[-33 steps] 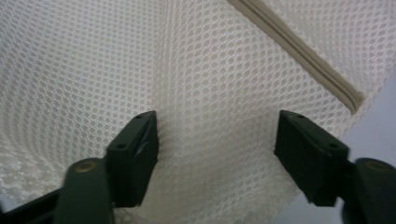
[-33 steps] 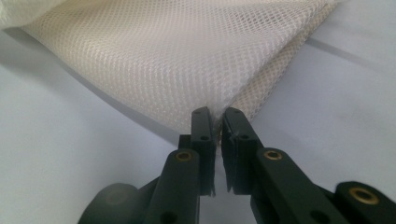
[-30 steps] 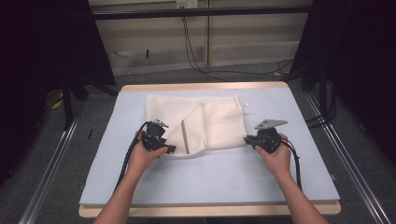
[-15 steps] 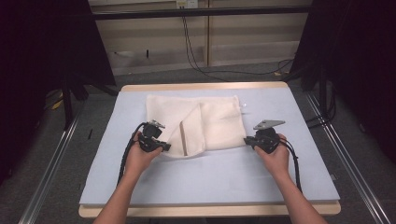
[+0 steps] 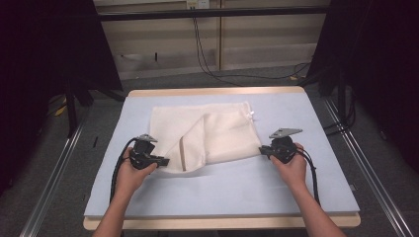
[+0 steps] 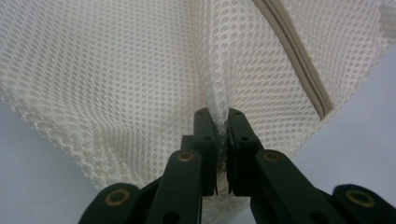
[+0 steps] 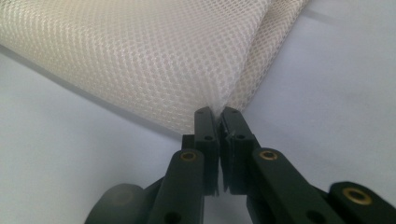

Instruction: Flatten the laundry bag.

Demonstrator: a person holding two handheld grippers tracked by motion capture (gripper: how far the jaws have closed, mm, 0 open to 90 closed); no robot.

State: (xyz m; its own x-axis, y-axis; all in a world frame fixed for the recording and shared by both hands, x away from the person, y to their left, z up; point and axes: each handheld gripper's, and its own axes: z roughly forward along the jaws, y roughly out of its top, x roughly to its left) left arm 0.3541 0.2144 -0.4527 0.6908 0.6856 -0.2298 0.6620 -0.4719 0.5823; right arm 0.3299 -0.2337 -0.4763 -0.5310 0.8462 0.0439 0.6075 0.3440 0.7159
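Left gripper [image 5: 157, 161] at the near-left corner of the mesh bag [image 5: 217, 131]; its jaws have just been closing and now pinch a ridge of mesh between them. The bag lies partly folded on the pale blue mat [image 5: 222, 192], mid-table, zipper [image 5: 183, 154] running toward the near edge. Right gripper [image 5: 264, 151] at the near-right corner, jaws clamped tight on the mesh edge there.
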